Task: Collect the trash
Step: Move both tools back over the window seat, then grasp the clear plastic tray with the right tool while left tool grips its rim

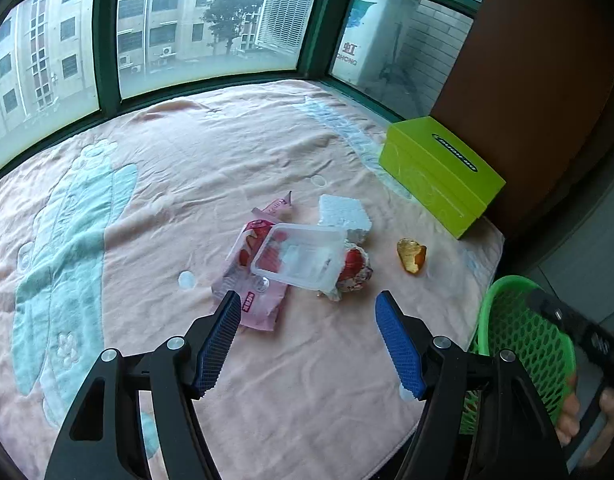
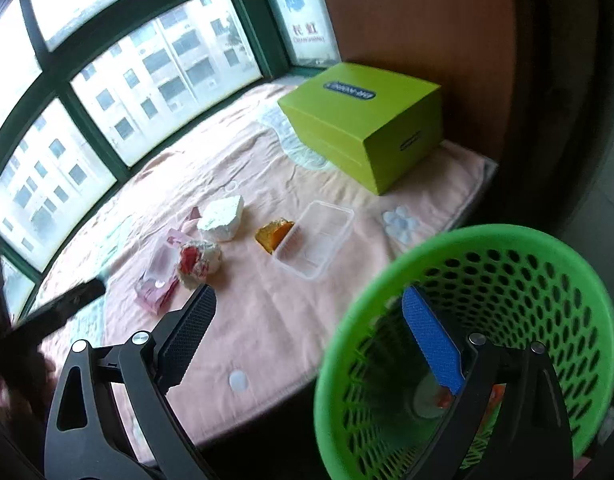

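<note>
Trash lies on a peach blanket (image 1: 267,152): a pink wrapper (image 1: 247,304), a clear plastic tray (image 1: 303,258) resting over it, a white foam block (image 1: 345,214), a crumpled red-and-white wrapper (image 1: 357,270) and an amber wrapper (image 1: 411,255). My left gripper (image 1: 307,296) hovers just short of the pile, open and empty. In the right wrist view the clear tray (image 2: 315,240) lies apart beside the amber wrapper (image 2: 273,234). My right gripper (image 2: 309,290) is open and empty, with one finger over the green mesh basket (image 2: 587,280).
A lime-green box (image 1: 439,172) stands at the blanket's far right against a brown wall. Windows ring the far side. The basket (image 1: 519,332) sits off the blanket's right edge with some scraps at its bottom. A hand (image 1: 571,420) holds the right gripper there.
</note>
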`<state>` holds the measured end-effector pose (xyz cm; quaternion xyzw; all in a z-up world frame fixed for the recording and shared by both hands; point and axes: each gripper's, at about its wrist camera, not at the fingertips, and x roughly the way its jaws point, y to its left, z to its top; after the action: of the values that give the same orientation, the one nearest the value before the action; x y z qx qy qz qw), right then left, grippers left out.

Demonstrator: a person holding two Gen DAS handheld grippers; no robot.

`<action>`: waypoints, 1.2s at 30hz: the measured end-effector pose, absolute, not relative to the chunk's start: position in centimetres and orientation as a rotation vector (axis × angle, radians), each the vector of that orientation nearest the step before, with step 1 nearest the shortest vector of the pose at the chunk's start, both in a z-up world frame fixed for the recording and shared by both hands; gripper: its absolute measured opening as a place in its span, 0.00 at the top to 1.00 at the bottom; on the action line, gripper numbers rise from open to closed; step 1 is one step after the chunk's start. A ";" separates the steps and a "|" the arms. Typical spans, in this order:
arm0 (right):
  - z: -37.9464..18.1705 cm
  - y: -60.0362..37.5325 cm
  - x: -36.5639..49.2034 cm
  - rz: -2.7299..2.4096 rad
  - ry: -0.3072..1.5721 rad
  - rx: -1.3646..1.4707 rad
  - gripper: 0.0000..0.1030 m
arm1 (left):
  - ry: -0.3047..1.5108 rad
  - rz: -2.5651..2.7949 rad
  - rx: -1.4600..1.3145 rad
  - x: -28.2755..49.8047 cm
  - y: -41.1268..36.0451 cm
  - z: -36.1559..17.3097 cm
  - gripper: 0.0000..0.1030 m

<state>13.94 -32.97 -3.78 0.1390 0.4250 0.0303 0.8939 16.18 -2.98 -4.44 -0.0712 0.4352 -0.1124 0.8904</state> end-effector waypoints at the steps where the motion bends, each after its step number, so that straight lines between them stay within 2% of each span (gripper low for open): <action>1: -4.0 -33.0 14.7 0.060 0.897 0.312 0.10 | 0.905 -0.233 -0.152 16.2 -2.7 -4.5 0.35; 8: -6.5 -33.5 19.9 0.010 1.032 0.485 0.22 | 0.914 -0.238 -0.177 16.4 -1.5 -5.1 0.35; 13: -8.0 -33.5 22.5 -0.075 1.092 0.494 0.30 | 0.919 -0.244 -0.190 16.6 -1.0 -5.6 0.35; 21: -9.7 -33.9 25.0 -0.152 1.137 0.515 0.34 | 0.932 -0.258 -0.205 16.9 -0.4 -6.3 0.35; 29: -11.2 -33.9 26.1 -0.182 1.177 0.515 0.44 | 0.929 -0.283 -0.192 17.3 -1.1 -6.3 0.35; 36: -10.8 -34.0 26.1 -0.170 1.155 0.506 0.45 | 0.920 -0.311 -0.158 18.0 -2.5 -6.3 0.35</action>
<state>26.06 -34.05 -10.83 0.2361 0.5393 -0.0793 0.8045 18.01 -2.51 -6.29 -0.0759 0.4416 -0.1495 0.8814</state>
